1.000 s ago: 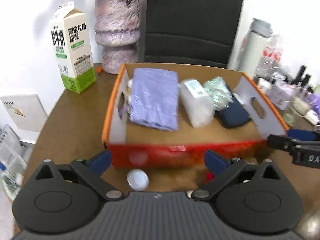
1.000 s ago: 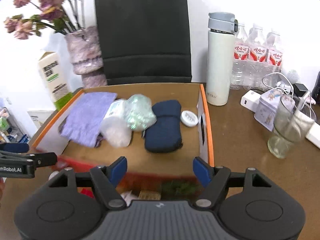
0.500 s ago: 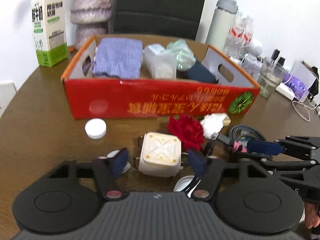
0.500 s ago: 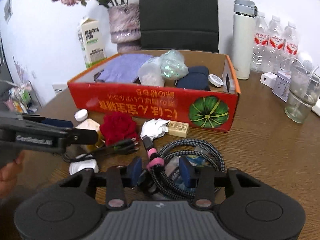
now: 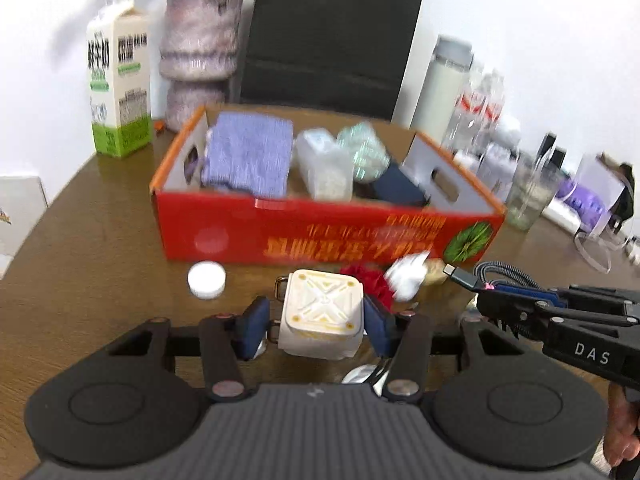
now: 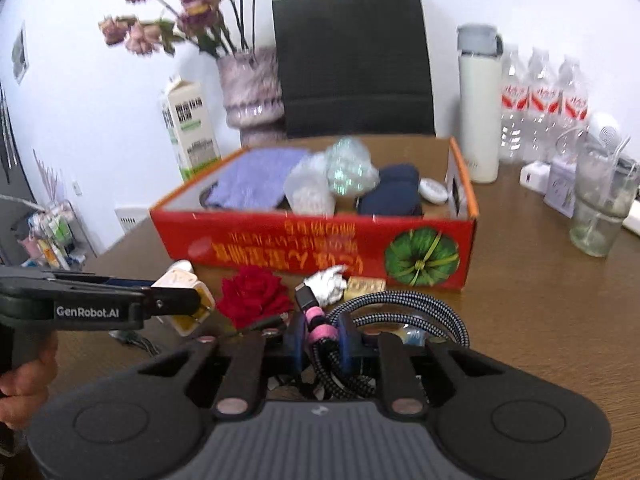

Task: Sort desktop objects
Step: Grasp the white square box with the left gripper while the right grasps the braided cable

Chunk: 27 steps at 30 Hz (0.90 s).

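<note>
My left gripper (image 5: 316, 324) is shut on a cream square box (image 5: 322, 314) and holds it in front of the red cardboard box (image 5: 320, 236). My right gripper (image 6: 320, 338) is shut on a braided cable (image 6: 400, 308) at its pink band; the cable's plug (image 5: 460, 272) shows in the left wrist view. The red box (image 6: 312, 244) holds a purple cloth (image 5: 248, 156), a white packet, a shiny bag and a navy pouch (image 6: 394, 194). On the table lie a red rose (image 6: 254, 294), a crumpled white tissue (image 6: 326, 280), a small gold box (image 6: 366, 285) and a white cap (image 5: 206, 279).
Behind the box stand a milk carton (image 5: 118, 88), a vase (image 5: 198, 60), a black bag (image 6: 352, 60), a white thermos (image 6: 478, 108) and water bottles (image 6: 544, 108). A glass (image 6: 600, 208) stands at the right.
Both grippers have closed, the left on the cream box and the right on the cable. Both have lifted and moved towards the red box.
</note>
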### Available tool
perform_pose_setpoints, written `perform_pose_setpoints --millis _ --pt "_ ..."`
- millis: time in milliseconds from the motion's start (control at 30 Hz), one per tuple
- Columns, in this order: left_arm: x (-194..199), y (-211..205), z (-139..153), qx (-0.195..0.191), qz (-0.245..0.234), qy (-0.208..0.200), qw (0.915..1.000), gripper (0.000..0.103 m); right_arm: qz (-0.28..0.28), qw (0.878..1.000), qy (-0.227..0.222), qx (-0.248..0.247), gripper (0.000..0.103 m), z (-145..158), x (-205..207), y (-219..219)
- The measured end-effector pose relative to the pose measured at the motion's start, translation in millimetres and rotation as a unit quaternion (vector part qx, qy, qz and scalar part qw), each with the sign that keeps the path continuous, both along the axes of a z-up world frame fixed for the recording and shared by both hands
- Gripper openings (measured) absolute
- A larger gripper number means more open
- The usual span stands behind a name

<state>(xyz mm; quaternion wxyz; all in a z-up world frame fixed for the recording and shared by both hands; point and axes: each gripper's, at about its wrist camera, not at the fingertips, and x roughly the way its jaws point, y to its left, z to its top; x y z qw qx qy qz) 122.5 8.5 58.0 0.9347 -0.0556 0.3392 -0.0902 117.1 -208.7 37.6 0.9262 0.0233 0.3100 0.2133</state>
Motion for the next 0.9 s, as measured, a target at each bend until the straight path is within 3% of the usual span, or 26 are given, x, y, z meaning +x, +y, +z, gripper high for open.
perform_pose_setpoints --millis 133,267,900 --pt "-15 -3 23 -0.005 0.005 -0.026 0.9996 0.052 -0.006 0.999 -0.021 0.038 0.016 22 -10 -13" --pt "-35 -6 36 -0.011 0.004 -0.042 0.9991 0.052 -0.006 0.999 -0.039 0.037 0.016 36 -26 -14" --pt "-198 -13 43 0.022 0.020 -0.108 0.9937 0.052 -0.009 0.995 -0.103 0.000 0.016 44 -174 -12"
